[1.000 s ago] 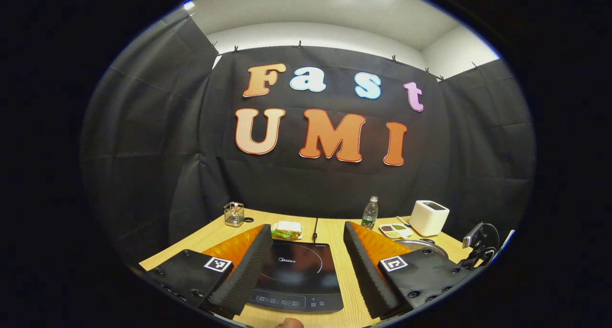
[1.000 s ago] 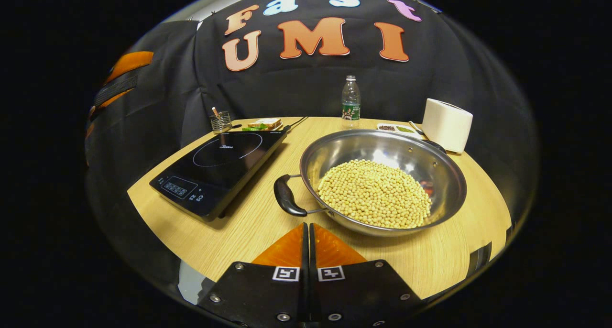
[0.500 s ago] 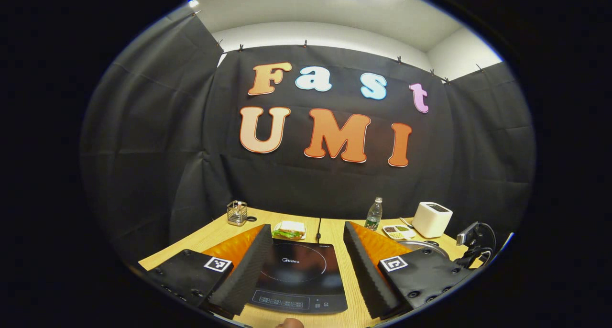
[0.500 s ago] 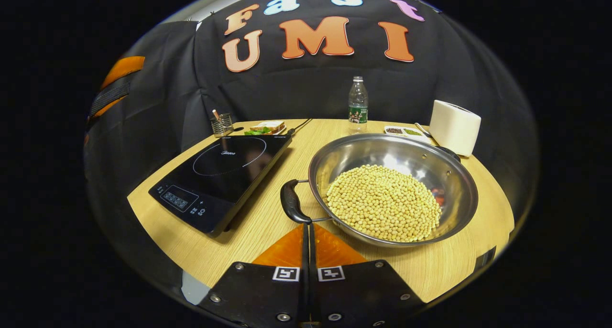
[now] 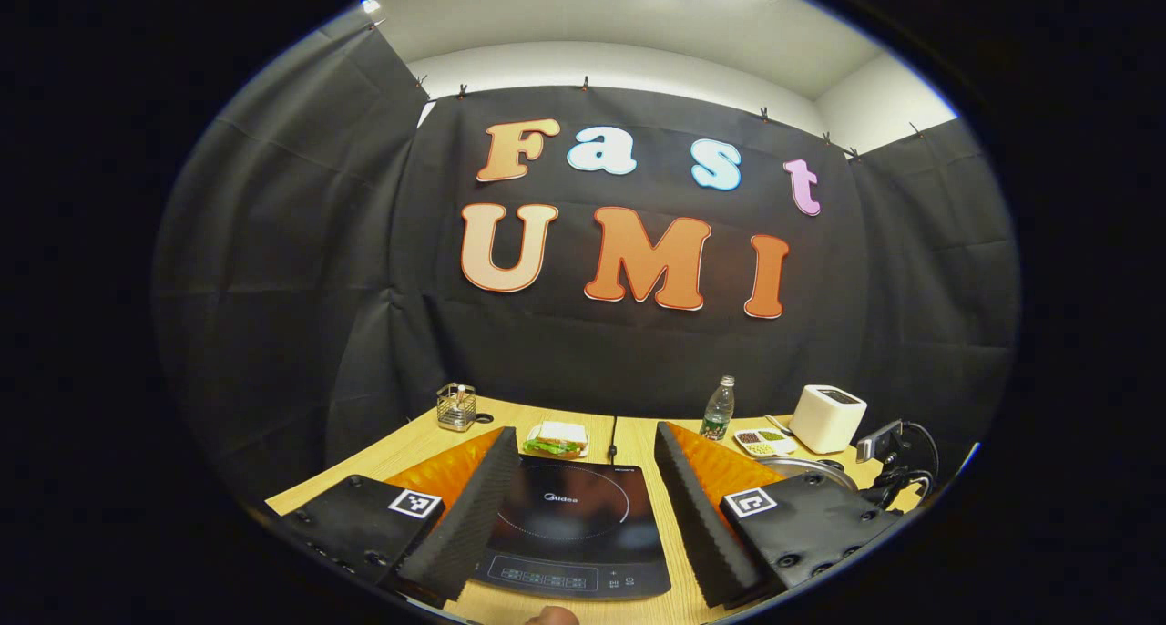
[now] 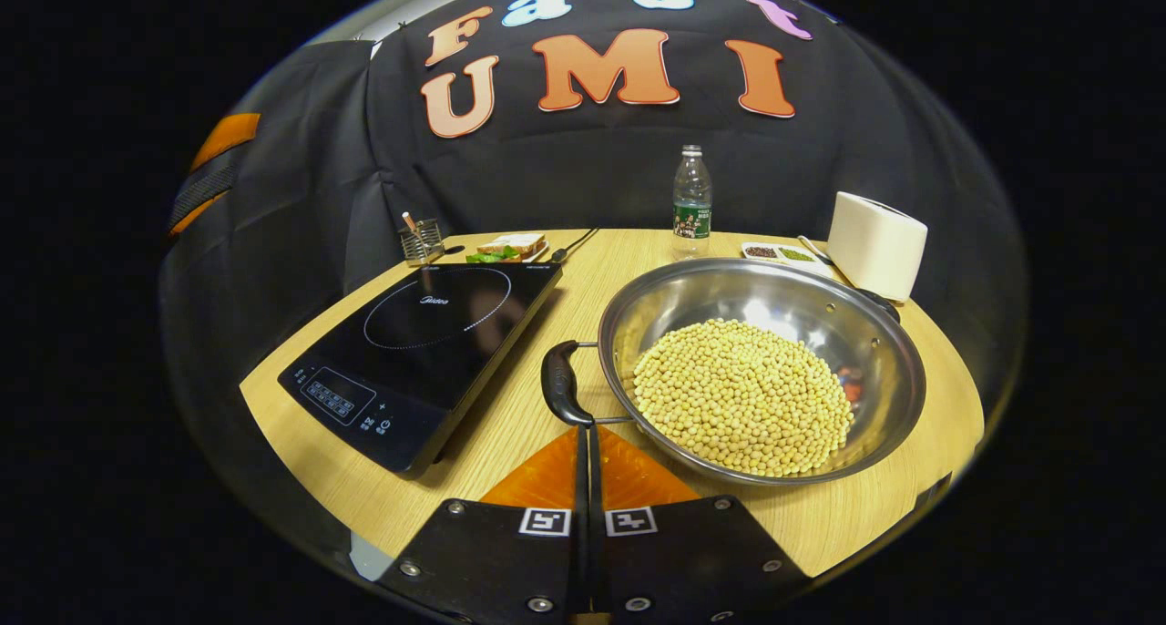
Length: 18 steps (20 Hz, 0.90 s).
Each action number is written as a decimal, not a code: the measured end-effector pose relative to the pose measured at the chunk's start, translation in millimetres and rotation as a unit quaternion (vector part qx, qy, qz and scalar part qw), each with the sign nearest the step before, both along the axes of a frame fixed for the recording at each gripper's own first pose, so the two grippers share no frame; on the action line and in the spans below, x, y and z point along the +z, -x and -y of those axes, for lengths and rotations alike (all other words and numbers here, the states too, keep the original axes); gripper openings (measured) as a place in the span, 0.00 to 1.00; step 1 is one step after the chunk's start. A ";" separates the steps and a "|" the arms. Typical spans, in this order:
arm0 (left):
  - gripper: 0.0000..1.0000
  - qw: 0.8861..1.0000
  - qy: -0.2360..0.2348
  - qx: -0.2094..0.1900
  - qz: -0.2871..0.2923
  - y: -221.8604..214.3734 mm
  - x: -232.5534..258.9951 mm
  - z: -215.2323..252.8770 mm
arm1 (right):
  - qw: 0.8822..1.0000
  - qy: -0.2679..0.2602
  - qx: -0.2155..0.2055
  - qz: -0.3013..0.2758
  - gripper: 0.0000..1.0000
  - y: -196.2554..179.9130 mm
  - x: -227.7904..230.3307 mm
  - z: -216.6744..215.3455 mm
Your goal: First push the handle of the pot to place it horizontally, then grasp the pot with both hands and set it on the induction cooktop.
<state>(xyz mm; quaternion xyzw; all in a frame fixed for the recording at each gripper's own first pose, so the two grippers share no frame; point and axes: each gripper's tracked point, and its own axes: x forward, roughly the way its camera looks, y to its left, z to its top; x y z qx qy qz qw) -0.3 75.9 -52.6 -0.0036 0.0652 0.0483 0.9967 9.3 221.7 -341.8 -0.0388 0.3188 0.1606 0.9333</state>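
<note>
- Since a second ago my right gripper (image 6: 584, 429) has crept forward, so the pot's near handle (image 6: 558, 384) now sits right at my fingertips; whether they touch it I cannot tell.
- My right fingers are pressed together, with nothing between them.
- The pot (image 6: 874, 347) stands on the tabletop (image 6: 510, 425), just to the right of the cooktop (image 6: 428, 333) and apart from it, heaped with pale beans (image 6: 742, 393).
- The near handle points toward me and a little toward the cooktop; the far handle (image 6: 882, 299) peeks over the rim by the white toaster (image 6: 876, 244).
- My left gripper (image 5: 583, 479) has barely shifted; its fingers are spread wide and hold nothing.
- Through that gap, in the left gripper view, I see the cooktop (image 5: 574, 525) below, bare.
- Off to the right in that view, the pot's rim (image 5: 802, 466) shows behind my right-hand finger.
- Along the back of the tabletop: a bottle (image 6: 692, 197), a small dish of seeds (image 6: 779, 253), a sandwich (image 6: 510, 245) and a wire holder (image 6: 421, 240).
- At the left edge of the right gripper view, my left gripper (image 6: 211, 174) shows against the cloth.
</note>
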 end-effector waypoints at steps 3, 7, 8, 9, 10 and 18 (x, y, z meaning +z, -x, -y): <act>0.97 1.000 0.000 -0.001 0.000 -2.1 -1.9 -0.2 | 1.000 -0.004 -0.003 -0.001 0.00 -5.6 -1.2 -4.8; 0.98 1.000 0.000 -0.002 -0.003 -3.4 -4.6 -0.2 | 1.000 -0.010 -0.008 -0.002 0.00 -11.1 -3.1 -11.4; 0.97 1.000 -0.001 -0.001 -0.003 -3.4 -4.9 -0.2 | 1.000 -0.010 -0.008 -0.002 0.00 -12.0 -3.9 -13.4; 0.97 1.000 -0.001 -0.001 -0.003 -4.6 -5.0 -1.4 | 1.000 -0.009 -0.009 -0.001 0.00 -14.0 -3.8 -14.7; 0.97 1.000 -0.002 0.000 -0.003 -4.1 -5.6 -1.7 | 1.000 -0.009 -0.009 0.000 0.00 -15.5 -4.6 -16.3; 0.98 1.000 -0.004 -0.001 -0.006 -7.5 -7.7 0.7 | 1.000 -0.009 -0.014 0.004 0.00 -17.3 -6.6 -18.9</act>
